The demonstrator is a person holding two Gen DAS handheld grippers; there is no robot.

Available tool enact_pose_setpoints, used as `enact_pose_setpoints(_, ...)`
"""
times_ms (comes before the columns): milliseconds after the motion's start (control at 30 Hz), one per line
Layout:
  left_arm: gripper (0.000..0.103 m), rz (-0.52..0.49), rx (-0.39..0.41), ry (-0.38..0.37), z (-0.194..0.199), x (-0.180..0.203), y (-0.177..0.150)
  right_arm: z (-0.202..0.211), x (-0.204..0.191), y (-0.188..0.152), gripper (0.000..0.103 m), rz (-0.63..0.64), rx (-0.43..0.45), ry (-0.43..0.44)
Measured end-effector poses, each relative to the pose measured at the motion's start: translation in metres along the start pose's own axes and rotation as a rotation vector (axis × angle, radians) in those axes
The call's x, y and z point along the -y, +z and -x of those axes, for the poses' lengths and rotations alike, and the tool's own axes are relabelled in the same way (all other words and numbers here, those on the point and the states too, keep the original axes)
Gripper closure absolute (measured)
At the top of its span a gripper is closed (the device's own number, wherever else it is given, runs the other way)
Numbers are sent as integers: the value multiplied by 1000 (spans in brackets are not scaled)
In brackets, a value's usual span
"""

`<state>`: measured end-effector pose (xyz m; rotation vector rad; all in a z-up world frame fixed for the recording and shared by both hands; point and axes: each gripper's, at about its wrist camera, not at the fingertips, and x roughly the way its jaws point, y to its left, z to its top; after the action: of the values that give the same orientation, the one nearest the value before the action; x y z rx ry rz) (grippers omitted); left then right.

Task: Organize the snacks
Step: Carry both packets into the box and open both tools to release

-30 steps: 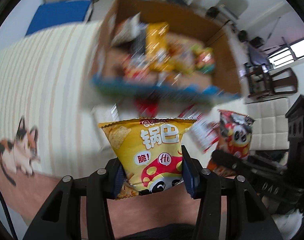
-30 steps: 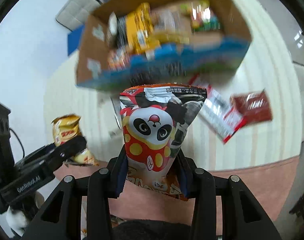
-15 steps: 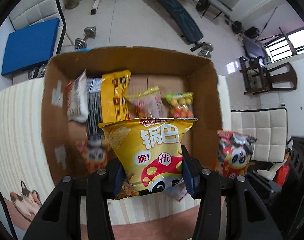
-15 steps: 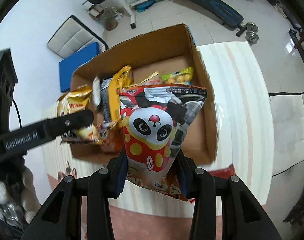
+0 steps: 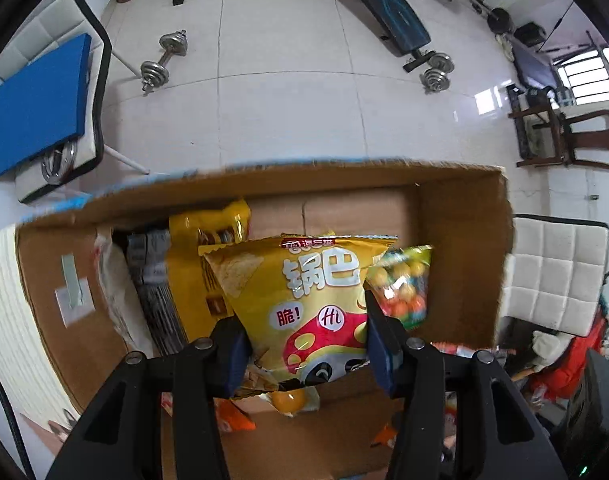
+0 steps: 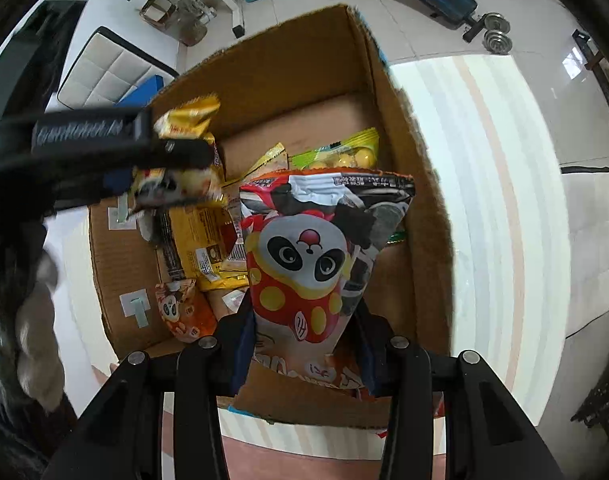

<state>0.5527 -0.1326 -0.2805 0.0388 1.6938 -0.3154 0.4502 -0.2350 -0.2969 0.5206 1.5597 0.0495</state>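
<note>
My left gripper (image 5: pixel 306 346) is shut on a yellow chip bag with a red mushroom car print (image 5: pixel 304 300) and holds it over the open cardboard box (image 5: pixel 464 248). My right gripper (image 6: pixel 304 354) is shut on a red and white panda snack bag (image 6: pixel 316 256) above the same box (image 6: pixel 416 200). The left gripper (image 6: pixel 160 156) with its yellow bag (image 6: pixel 180 164) shows blurred at the left of the right wrist view. The box holds several snack packs, among them a yellow pack (image 5: pixel 192 272) and a green pack of coloured balls (image 5: pixel 404 288).
The box stands on a striped cloth (image 6: pixel 496 200). Beyond it lie dumbbells (image 5: pixel 160 60), a weight bench (image 5: pixel 384 12) and a blue mat (image 5: pixel 36 96) on the tiled floor. A white padded stool (image 5: pixel 552 276) stands to the right.
Both grippers have moved forward and down, from in front of the box to over its inside, each still holding its bag. The left gripper has moved into the box's upper left in the right wrist view.
</note>
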Motion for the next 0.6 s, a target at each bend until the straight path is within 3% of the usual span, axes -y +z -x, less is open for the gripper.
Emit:
enact_pose_setpoints(67, 51, 9, -19, -8, -4, 0, 5, -6, 2, 2, 44, -10, -30, -11)
enact_pose_setpoints(100, 43, 18, -23, -15, -6, 0, 6, -8, 2, 3, 25, -11, -32, -18)
enact_pose_setpoints(133, 38, 25, -24, -18, -5, -1, 8, -9, 2, 5, 16, -9, -30, -28)
enact_pose_setpoints(200, 21, 30, -7, -28, -1, 0, 9, -6, 0, 4, 16, -5, -22, -46)
enact_pose_setpoints(233, 18, 29, -2, -27, -1, -1, 11, -5, 0, 4, 16, -5, -23, -45)
enact_pose_setpoints(600, 16, 2, 72, 0, 17, -5, -16, 7, -3, 2, 12, 35, 2, -126)
